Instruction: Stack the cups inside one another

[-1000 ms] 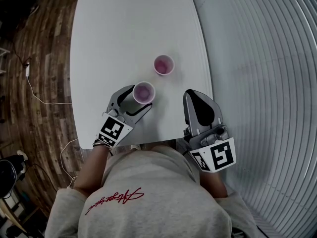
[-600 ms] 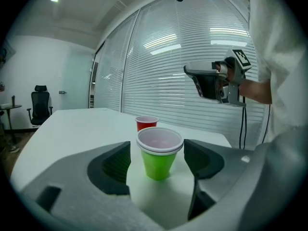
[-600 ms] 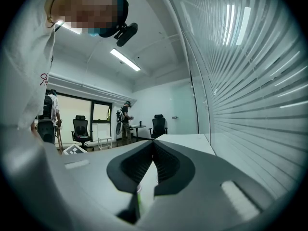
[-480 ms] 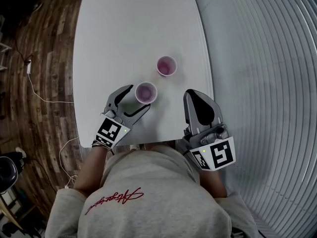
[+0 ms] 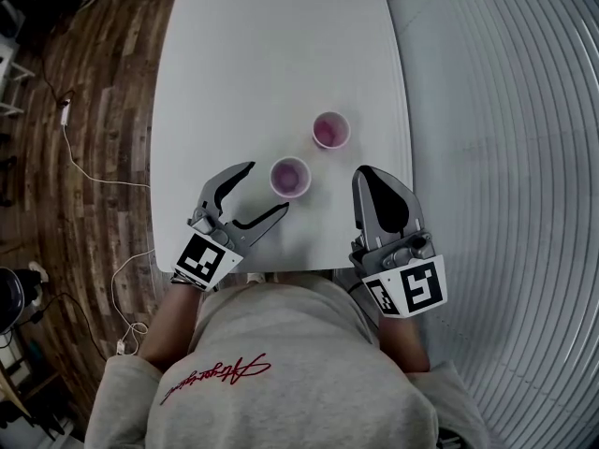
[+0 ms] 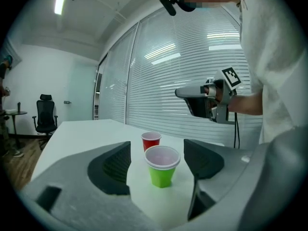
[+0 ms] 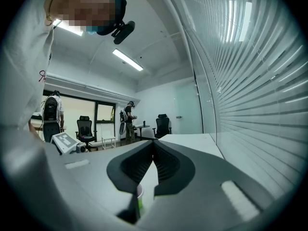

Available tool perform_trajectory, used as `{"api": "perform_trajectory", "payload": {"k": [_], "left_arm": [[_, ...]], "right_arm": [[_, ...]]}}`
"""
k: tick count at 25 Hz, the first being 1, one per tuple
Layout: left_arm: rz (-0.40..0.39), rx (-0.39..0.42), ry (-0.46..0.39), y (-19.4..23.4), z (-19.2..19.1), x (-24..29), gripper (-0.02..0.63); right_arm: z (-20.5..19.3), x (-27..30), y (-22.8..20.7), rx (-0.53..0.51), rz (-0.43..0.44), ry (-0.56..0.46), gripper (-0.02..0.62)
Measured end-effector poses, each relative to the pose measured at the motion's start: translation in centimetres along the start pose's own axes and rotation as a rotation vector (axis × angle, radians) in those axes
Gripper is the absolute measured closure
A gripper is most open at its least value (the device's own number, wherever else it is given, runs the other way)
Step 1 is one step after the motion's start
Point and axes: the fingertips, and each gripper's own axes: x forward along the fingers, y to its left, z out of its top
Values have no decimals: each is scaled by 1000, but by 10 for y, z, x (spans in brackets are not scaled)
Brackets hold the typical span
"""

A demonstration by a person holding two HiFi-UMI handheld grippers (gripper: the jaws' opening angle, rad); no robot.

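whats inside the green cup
A pale cup sits nested in the green cup; only its rim and pinkish inside show. Its walls and base are covered by the green cup.

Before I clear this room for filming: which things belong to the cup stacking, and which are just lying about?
Job: green cup, red cup, left tongs, right tongs, table.
Lying about: chair, cable.
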Motion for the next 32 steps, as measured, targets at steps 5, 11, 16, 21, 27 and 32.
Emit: {"api": "perform_trajectory", "payload": {"k": [5,11,16,21,27,32], "left_arm": [[51,23,-62,10,26,-9,274],[127,-56,-132,32,56,-10,288],[171,-71,-150,44,77,-16,322],[215,-81,-173,52,81,-18,381],[247,-66,-201,53,97,-23,433],[272,-58,-209,56,99,-25,464]], "right_arm": [[0,6,1,0,15,-3,597],[6,18,-9,3,33,-1,597],[13,25,-15,8,41,0,597],[2,28,-21,13,54,1,597],[6,27,-21,13,66,0,597],[3,29,-22,15,73,1,597]]}}
